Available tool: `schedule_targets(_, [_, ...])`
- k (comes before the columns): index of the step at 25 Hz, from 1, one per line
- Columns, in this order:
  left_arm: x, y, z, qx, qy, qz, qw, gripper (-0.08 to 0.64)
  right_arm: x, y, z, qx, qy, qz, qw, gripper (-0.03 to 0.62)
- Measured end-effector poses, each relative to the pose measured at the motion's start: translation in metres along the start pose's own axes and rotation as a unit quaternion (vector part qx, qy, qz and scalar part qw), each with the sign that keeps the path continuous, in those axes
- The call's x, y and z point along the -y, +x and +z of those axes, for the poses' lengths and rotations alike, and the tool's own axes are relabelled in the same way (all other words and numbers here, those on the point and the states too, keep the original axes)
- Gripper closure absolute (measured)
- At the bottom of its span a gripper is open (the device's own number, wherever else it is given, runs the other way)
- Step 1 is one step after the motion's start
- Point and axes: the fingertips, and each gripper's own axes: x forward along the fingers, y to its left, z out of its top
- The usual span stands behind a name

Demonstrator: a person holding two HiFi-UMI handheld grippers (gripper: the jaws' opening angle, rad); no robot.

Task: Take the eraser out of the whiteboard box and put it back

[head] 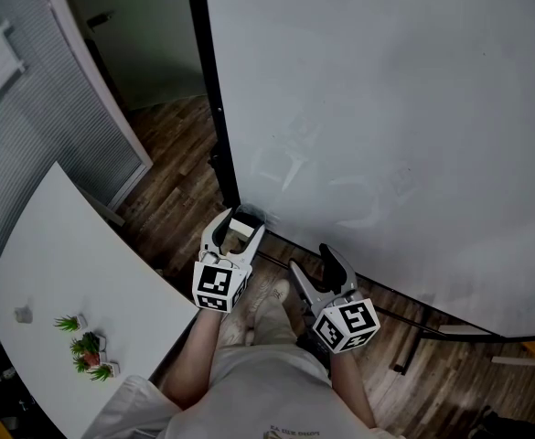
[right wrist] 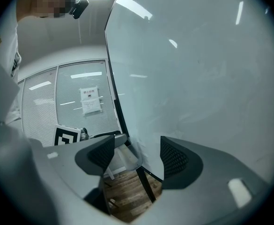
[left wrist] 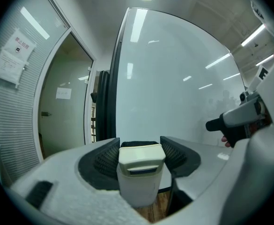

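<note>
The left claw [head: 238, 236] was clamped on the eraser [left wrist: 140, 172], which sat between its pads just in front of the lower left corner of the whiteboard [head: 386, 108]. The right claw [head: 315, 268] stood open and empty just beside it, near the whiteboard's bottom edge, above the wood floor [head: 176, 190].

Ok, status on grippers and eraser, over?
Left gripper shut on eraser. Right gripper open, empty. Whiteboard just ahead, nothing blocking.
</note>
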Motion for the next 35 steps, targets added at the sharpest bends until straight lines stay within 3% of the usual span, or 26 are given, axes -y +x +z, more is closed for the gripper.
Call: schedule_targets(35, [0.001,-0.017,0.026,0.024,-0.008,0.023,0.9994,0.295,0.003,-0.022,0.018,0.026,-0.006,-0.009,1.000,0.291])
